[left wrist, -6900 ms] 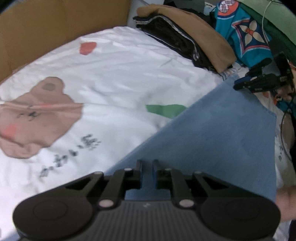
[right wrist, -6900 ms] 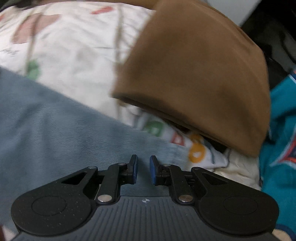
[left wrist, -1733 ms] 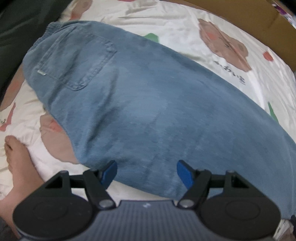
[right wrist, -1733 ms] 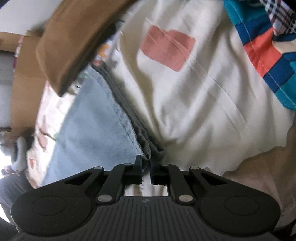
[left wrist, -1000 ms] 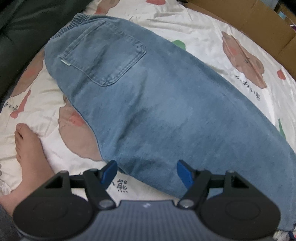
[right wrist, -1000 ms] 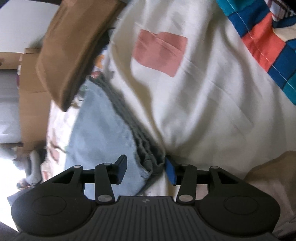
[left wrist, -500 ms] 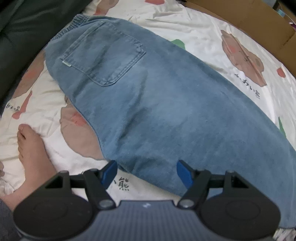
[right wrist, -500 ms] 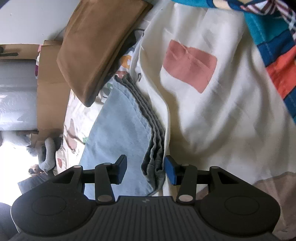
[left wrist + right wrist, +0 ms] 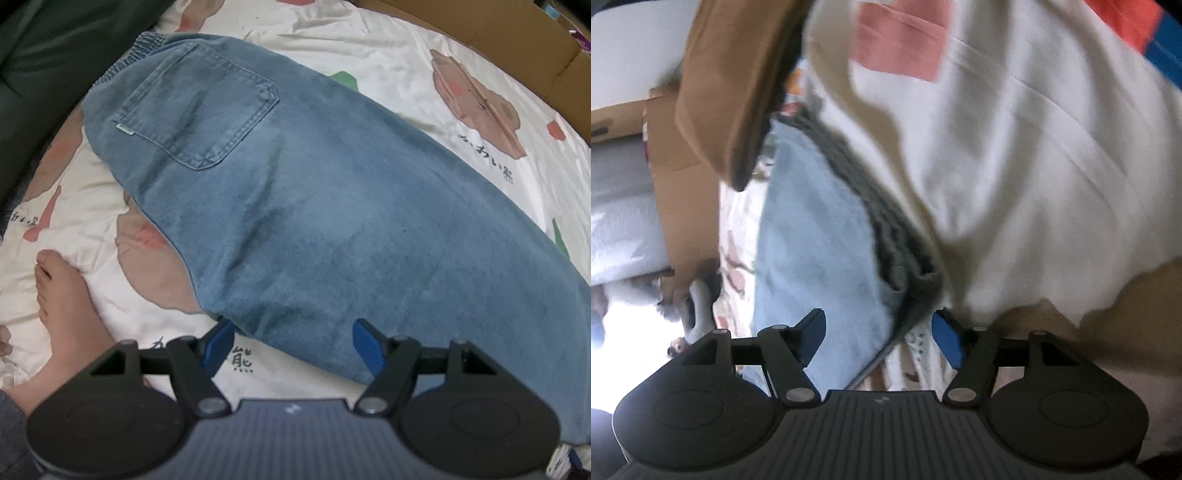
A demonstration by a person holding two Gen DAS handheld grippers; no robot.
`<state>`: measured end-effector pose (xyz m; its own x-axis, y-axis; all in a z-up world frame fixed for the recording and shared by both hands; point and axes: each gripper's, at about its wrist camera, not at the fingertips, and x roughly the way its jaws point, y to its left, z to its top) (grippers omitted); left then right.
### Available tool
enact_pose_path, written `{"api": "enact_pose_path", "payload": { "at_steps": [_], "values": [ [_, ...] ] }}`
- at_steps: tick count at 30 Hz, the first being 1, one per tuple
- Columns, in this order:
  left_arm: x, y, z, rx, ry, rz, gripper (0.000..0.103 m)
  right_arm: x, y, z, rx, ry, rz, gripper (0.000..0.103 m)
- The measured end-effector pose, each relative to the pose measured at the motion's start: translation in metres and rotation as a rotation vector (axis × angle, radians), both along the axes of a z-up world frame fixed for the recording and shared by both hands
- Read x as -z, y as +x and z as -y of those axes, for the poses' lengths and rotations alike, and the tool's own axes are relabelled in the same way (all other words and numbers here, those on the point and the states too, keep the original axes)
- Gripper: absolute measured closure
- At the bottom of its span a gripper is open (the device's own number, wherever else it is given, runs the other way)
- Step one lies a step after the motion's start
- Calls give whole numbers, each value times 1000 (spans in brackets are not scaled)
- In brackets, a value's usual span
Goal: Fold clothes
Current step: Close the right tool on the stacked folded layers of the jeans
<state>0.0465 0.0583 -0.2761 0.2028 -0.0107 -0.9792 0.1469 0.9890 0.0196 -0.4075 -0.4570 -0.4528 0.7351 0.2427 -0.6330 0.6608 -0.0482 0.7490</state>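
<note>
Blue jeans (image 9: 332,206) lie folded lengthwise on a cream printed sheet (image 9: 399,55), back pocket (image 9: 199,110) up and waistband at the upper left. My left gripper (image 9: 291,341) hovers open over the jeans' near folded edge, with nothing between its blue pads. In the blurred right wrist view the leg hems (image 9: 905,273) are stacked grey-blue along the sheet. My right gripper (image 9: 877,334) is low over that hem end, its jaws opening; the hem corner lies between the pads without being pressed.
A bare foot (image 9: 62,302) rests on the sheet at the lower left. A folded brown garment (image 9: 735,85) sits just beyond the hems, cardboard (image 9: 676,177) behind it. Cardboard (image 9: 480,26) also borders the sheet's far side. Dark upholstery (image 9: 48,55) lies at the upper left.
The right gripper's jaws have spread wider and it has dropped closer to the hems, which it let go earlier. The left gripper has stayed open in the same place.
</note>
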Motion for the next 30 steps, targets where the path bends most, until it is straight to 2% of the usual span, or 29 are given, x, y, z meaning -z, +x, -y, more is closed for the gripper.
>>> {"api": "enact_pose_path", "payload": {
  "at_steps": [5, 12, 17, 23, 27, 30],
  "values": [
    [2, 0, 4, 5, 4, -7, 30, 11, -15, -1, 145, 14, 56, 34],
    [5, 0, 9, 23, 5, -11, 30, 1, -8, 13, 116, 0, 159, 34],
    [7, -1, 10, 21, -2, -17, 30, -6, -1, 34, 49, -38, 138, 34],
    [8, -2, 7, 20, 6, -21, 30, 4, 28, 48, -112, -47, 114, 34],
    [8, -2, 5, 15, 11, -24, 30, 4, 40, 50, -161, -56, 111, 35],
    [8, -2, 7, 22, 6, -22, 30, 0, 43, 53, -186, -42, 149, 41]
  ]
}}
